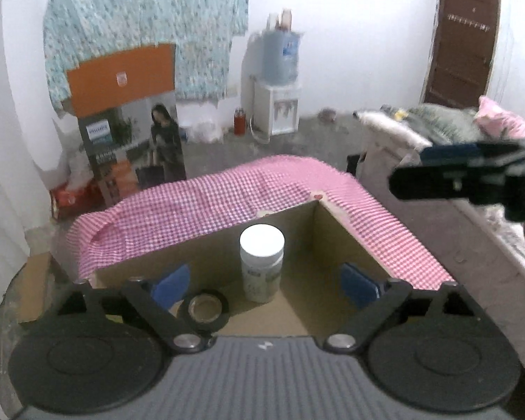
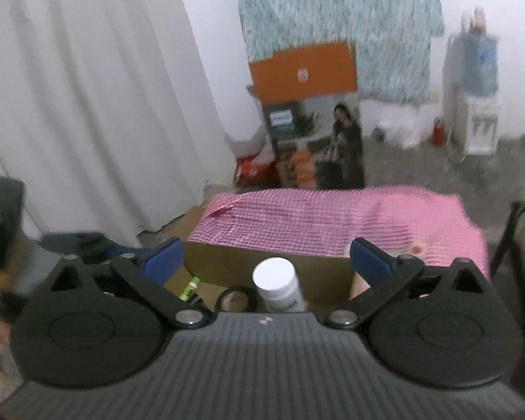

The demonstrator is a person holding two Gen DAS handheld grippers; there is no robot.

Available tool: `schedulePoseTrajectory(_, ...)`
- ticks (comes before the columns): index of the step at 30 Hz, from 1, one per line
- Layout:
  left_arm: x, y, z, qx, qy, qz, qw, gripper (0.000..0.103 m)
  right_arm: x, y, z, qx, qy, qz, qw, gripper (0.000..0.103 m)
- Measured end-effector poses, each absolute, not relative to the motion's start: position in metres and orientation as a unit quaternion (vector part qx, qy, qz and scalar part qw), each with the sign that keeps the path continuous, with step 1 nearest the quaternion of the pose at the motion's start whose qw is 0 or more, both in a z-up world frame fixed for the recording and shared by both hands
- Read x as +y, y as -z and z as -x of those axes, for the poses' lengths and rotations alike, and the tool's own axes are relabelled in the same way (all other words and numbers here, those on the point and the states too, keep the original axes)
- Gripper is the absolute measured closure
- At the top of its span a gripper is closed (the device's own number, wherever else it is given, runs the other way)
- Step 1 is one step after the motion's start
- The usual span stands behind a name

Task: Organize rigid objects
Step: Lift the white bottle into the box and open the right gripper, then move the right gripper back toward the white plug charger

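A white bottle (image 1: 261,266) with a white lid stands upright inside an open cardboard box (image 1: 336,241). A roll of black tape (image 1: 203,309) lies flat on the box floor to its left. My left gripper (image 1: 266,285) is open, its blue pads on either side of the bottle and apart from it. My right gripper (image 2: 266,261) is open and empty above the box (image 2: 318,273); the bottle (image 2: 279,288) and tape roll (image 2: 235,300) show below it. A green cylinder (image 2: 189,288) lies at the box's left. The right gripper also shows in the left wrist view (image 1: 472,178).
A pink checked cloth (image 1: 206,213) drapes over the box's far and right flaps. Behind stand a tall printed carton (image 1: 133,133), a water dispenser (image 1: 280,80) and a brown door (image 1: 462,38). White curtains (image 2: 87,87) hang at the left.
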State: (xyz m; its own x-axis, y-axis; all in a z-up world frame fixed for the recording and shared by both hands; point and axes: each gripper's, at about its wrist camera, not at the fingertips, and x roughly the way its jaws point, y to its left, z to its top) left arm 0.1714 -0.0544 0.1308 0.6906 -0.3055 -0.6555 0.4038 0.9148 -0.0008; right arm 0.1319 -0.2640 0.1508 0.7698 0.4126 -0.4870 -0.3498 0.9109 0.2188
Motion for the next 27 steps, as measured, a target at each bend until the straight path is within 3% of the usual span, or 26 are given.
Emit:
schedulePoseTrajectory(6, -0.032, -0.125, -0.107, 0.327, 0.186, -0.052, 0.925, 0.007, -0.262, -0.136, -0.065, 0.274, -0.173, -0.005, 0.946, 0.001)
schedulePoseTrajectory(13, -0.011, -0.081, -0.058, 0.369, 0.186, -0.025, 0.910, 0.000, -0.229, -0.090, -0.011, 0.288, -0.156, 0.063, 0.943, 0.001)
schedulePoseTrajectory(22, 0.013, -0.042, -0.024, 0.390, 0.180, 0.053, 0.902, 0.000, -0.194, -0.038, 0.015, 0.318, -0.162, -0.012, 0.934, 0.001)
schedulePoseTrajectory(27, 0.013, -0.040, -0.013, 0.385, 0.161, 0.036, 0.908, 0.000, -0.190, -0.031, 0.024, 0.311, -0.194, -0.046, 0.929, 0.001)
